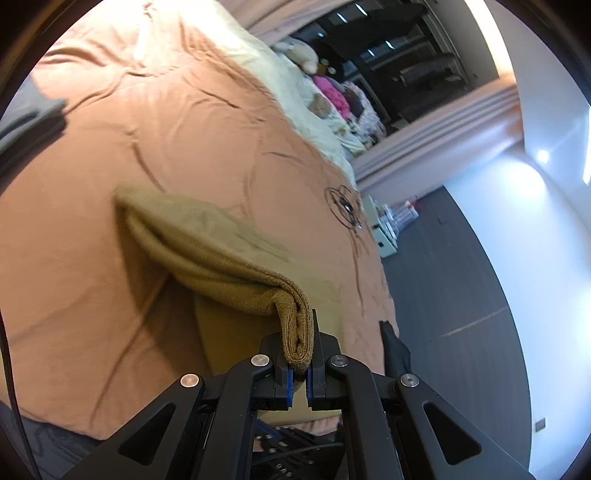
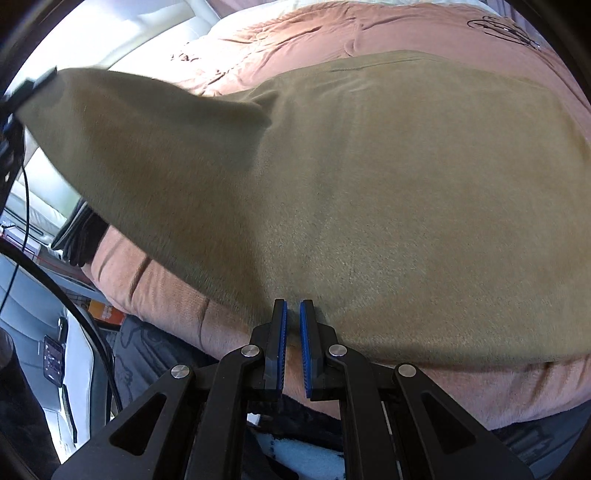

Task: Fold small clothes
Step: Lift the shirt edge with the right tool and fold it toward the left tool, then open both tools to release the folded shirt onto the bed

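An olive-tan cloth (image 2: 369,203) lies spread over the salmon bedspread (image 2: 332,33). My right gripper (image 2: 293,306) is shut at the cloth's near edge, and cloth shows between its blue pads. The cloth's left corner is raised off the bed toward the left gripper (image 2: 37,83) at the picture's far left. In the left wrist view my left gripper (image 1: 297,328) is shut on a folded, layered edge of the cloth (image 1: 207,236). From there the cloth hangs in a curved fold above the bedspread (image 1: 147,110).
A dark folded garment (image 1: 29,122) lies at the bed's far side, and a black cloth (image 1: 395,347) hangs at the bed's edge. A pale sheet (image 1: 258,66) and a heap of toys and clothes (image 1: 332,96) lie beyond. Dark floor (image 1: 461,277) borders the bed. A cable (image 2: 74,306) runs by a phone (image 2: 53,356).
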The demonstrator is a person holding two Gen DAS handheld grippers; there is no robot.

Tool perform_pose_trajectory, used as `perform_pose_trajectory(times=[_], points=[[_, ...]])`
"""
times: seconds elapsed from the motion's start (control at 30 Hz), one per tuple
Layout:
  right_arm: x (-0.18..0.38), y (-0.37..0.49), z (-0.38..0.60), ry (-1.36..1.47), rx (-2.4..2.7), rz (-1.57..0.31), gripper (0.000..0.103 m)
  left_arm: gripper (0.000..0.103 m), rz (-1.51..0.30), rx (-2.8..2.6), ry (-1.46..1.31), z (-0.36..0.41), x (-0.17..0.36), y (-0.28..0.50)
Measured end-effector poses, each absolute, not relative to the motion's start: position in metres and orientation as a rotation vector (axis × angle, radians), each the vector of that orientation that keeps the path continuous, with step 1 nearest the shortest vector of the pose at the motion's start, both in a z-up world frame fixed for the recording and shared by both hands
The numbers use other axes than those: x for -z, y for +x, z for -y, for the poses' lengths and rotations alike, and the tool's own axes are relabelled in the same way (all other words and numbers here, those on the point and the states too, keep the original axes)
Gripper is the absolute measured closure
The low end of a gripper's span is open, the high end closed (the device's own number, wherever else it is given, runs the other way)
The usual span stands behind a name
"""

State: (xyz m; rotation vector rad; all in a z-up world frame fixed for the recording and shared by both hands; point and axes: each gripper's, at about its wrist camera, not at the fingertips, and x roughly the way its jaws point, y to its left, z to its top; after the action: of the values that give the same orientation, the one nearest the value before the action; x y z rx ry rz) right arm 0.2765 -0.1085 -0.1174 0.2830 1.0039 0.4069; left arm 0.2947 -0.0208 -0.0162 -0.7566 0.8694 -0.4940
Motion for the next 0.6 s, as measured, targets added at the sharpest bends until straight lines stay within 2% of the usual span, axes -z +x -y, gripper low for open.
perform_pose_trajectory(times=[0.2,0.23,0.27,0.3,0.33,0.37,0.6], points=[[0.093,0.256,0.147,0.304,-0.365,-0.915,0.099,0.099,-0.894,0.582,-0.674,0.072,-0.002,0.309],[0.088,0.253,0.156,0.307,-0.359,-0.896,0.094,0.099,-0.901,0.597,-0.661,0.08,-0.002,0.31],[0.084,0.249,0.162,0.309,-0.355,-0.881,0.088,0.099,-0.908,0.611,-0.65,0.089,-0.003,0.312],[0.08,0.244,0.17,0.312,-0.349,-0.861,0.066,0.099,-0.917,0.626,-0.638,0.098,-0.003,0.314],[0.076,0.24,0.177,0.316,-0.344,-0.842,0.04,0.099,-0.926,0.642,-0.625,0.109,-0.003,0.315],[0.072,0.234,0.183,0.319,-0.336,-0.815,0.033,0.099,-0.933,0.656,-0.612,0.118,-0.002,0.317],[0.07,0.207,0.23,0.336,-0.303,-0.762,0.033,0.099,-1.012,0.749,-0.537,0.185,0.015,0.321]])
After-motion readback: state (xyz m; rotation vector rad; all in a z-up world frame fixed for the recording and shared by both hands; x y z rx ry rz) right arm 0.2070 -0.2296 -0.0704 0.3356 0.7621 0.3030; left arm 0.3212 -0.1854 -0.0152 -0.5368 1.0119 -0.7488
